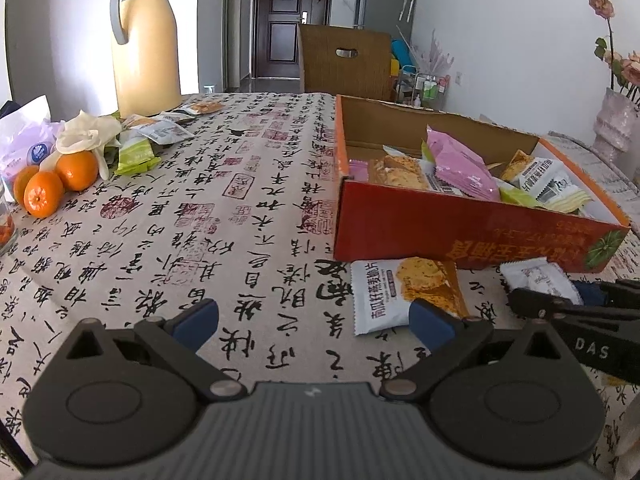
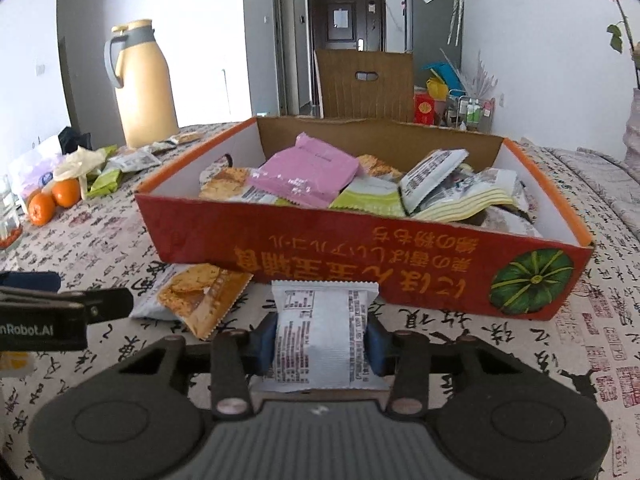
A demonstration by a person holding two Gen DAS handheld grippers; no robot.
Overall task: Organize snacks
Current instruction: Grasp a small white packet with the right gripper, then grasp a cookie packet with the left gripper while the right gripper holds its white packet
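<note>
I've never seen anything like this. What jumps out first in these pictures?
The red-orange cardboard box heaped with snack packets, mid-table on the calligraphy-print tablecloth. Just before it, the right gripper is shut on a white snack packet. Far left stand a tall yellow thermos jug and three oranges.

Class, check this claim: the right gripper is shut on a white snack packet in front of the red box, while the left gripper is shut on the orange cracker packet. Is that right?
Not quite. The left gripper is open and holds nothing, as the left wrist view shows; the orange cracker packet lies on the table. The right gripper is indeed shut on the white snack packet before the red box.
</note>
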